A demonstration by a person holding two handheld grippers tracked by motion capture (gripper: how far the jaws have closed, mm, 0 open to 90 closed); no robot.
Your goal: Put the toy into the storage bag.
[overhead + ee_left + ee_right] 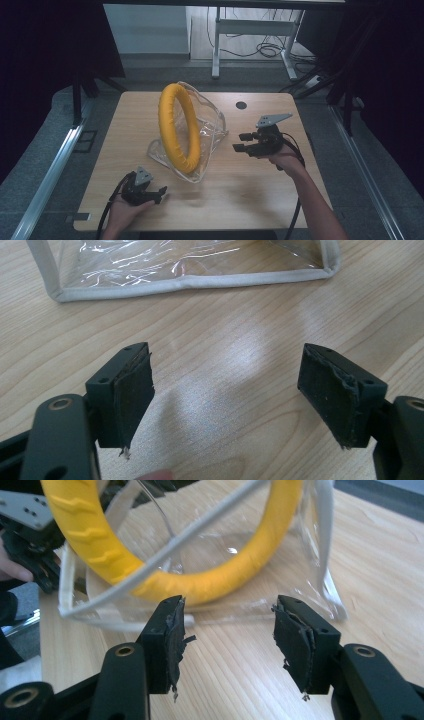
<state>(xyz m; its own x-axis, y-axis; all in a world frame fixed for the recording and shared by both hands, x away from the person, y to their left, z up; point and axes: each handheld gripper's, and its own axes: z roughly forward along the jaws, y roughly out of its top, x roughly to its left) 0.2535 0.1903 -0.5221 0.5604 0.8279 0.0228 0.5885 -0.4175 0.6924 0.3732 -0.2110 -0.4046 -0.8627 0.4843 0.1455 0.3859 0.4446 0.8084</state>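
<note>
A yellow ring (177, 127) stands upright on its edge inside a clear plastic bag (207, 132) with grey piping, in the middle of the wooden table (260, 192). My left gripper (161, 194) rests near the front left, open and empty, a short way from the bag's grey-trimmed edge (190, 282). My right gripper (242, 141) hovers just right of the bag, open, its jaws aimed at the ring (200, 587) and the bag (320, 555). The left gripper (30, 535) also appears beyond the bag in the right gripper view.
A round black cable hole (241, 105) sits in the table's far right part. Beyond the table stand a white desk frame (250, 30) and loose cables (270, 50) on the floor. Dark curtains flank both sides.
</note>
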